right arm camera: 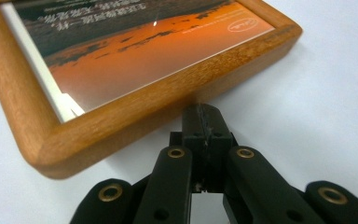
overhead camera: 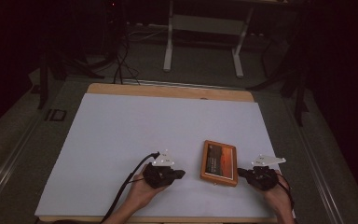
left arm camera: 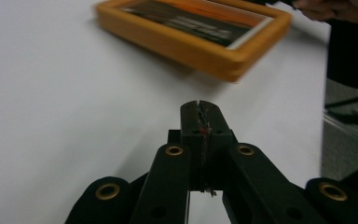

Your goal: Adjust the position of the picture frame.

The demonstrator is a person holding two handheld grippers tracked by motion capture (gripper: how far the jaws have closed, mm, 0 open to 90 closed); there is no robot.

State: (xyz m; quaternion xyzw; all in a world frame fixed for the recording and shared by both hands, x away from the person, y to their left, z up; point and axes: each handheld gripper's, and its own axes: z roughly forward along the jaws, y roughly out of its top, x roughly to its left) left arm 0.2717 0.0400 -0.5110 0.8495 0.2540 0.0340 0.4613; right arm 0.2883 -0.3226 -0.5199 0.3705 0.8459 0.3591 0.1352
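Both grippers sit low on the white table top (overhead camera: 121,135) from where I stand, seen from above: the left gripper (overhead camera: 181,173) is held in the person's left hand (overhead camera: 142,191), pointing across toward a wooden picture frame (overhead camera: 219,163), with a gap of bare table between them. On the frame's other side the right gripper (overhead camera: 240,171), in the right hand (overhead camera: 277,193), points back at it and comes just up beside its right edge. So the frame lies flat between the two, nearer the right one, close to the front edge of the table.

Looking along the left gripper (left arm camera: 199,105), its jaws are pressed together with nothing between them. The picture frame (left arm camera: 191,46) lies ahead and a little to the left, clearly apart from the tips, its orange print facing up.

Looking along the right gripper (right arm camera: 200,109), its jaws are likewise fully closed and empty. Their tips sit right at the long wooden side of the picture frame (right arm camera: 135,112), close enough that I cannot tell whether they touch it. White table (right arm camera: 335,93) shows to the right.
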